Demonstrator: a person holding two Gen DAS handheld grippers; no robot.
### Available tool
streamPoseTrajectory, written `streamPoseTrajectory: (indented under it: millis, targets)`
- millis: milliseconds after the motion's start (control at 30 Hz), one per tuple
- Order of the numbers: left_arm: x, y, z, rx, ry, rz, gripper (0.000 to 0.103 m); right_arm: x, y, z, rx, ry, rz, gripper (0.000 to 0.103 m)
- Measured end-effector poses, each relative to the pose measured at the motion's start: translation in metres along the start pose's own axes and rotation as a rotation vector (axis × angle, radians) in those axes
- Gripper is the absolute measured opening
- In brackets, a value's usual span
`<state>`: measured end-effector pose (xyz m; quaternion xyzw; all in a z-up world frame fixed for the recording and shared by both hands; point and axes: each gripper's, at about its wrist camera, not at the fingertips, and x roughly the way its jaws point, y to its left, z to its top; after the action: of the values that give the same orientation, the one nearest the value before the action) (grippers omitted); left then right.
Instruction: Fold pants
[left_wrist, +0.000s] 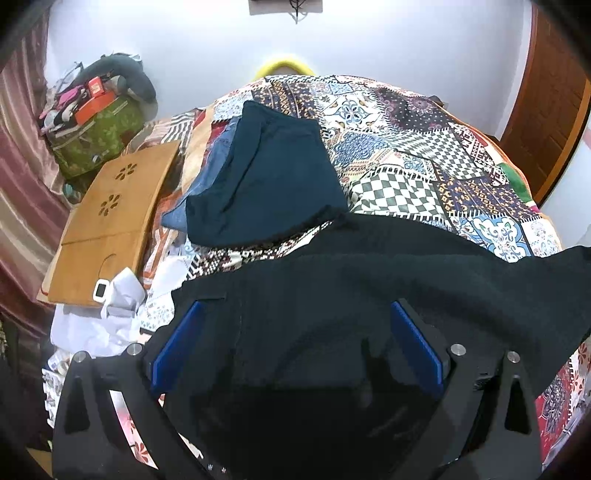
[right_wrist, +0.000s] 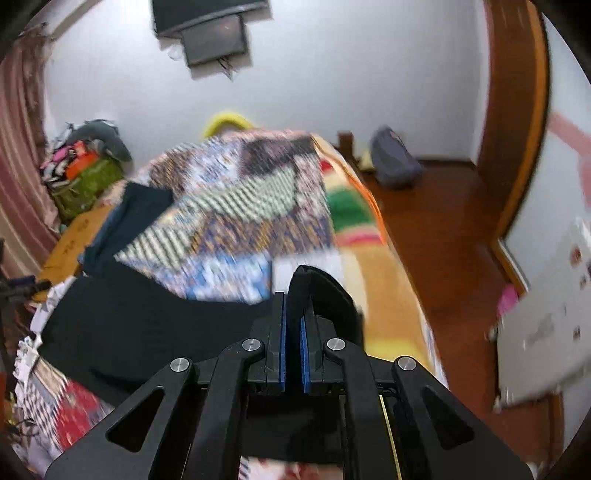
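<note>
Black pants (left_wrist: 369, 273) lie across the near part of a bed with a patchwork cover (left_wrist: 424, 147). My left gripper (left_wrist: 295, 314) is open, its blue pads (left_wrist: 177, 343) wide apart over the black cloth, which lies between them. In the right wrist view my right gripper (right_wrist: 292, 299) is shut on an edge of the black pants (right_wrist: 147, 325); a fold of the cloth (right_wrist: 325, 291) stands up above the pads. That view is blurred by motion.
A folded dark teal garment (left_wrist: 266, 177) lies on a blue one further up the bed. A wooden lap tray (left_wrist: 110, 221) and white cloth (left_wrist: 96, 325) lie at the left. A green bag (left_wrist: 96, 136) with clutter stands by the curtain. Wooden floor (right_wrist: 443, 236) and a door frame (right_wrist: 517, 110) are at the right.
</note>
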<state>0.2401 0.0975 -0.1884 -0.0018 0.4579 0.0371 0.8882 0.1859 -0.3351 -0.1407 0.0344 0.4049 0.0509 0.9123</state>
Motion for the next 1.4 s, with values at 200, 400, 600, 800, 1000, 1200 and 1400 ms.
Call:
streamPoseTrajectory:
  millis: [200,400,600,800,1000,1200,1400]
  targets:
    - [0.006,0.013,-0.012,-0.045,0.027,0.003,0.1,0.016,-0.025,-0.049,0.11,0.101,-0.006,0.005]
    - [0.008,0.034,-0.021,-0.086,0.035,0.033,0.1,0.018,-0.027,-0.074,0.166,0.133,-0.022,0.005]
    - [0.01,0.063,-0.027,-0.136,0.039,0.058,0.1,-0.006,-0.024,-0.072,0.153,0.119,-0.086,0.013]
    - [0.015,0.099,-0.023,-0.194,0.035,0.086,0.1,-0.022,0.009,-0.031,0.056,0.015,-0.073,0.032]
    - [0.041,0.137,-0.012,-0.247,0.077,0.084,0.1,-0.004,0.082,0.022,-0.15,-0.049,0.069,0.043]
    - [0.089,0.159,-0.012,-0.297,0.182,0.021,0.1,0.054,0.17,0.061,-0.324,0.009,0.279,0.043]
    - [0.133,0.153,-0.022,-0.308,0.282,-0.058,0.1,0.138,0.261,0.079,-0.488,0.164,0.42,0.043]
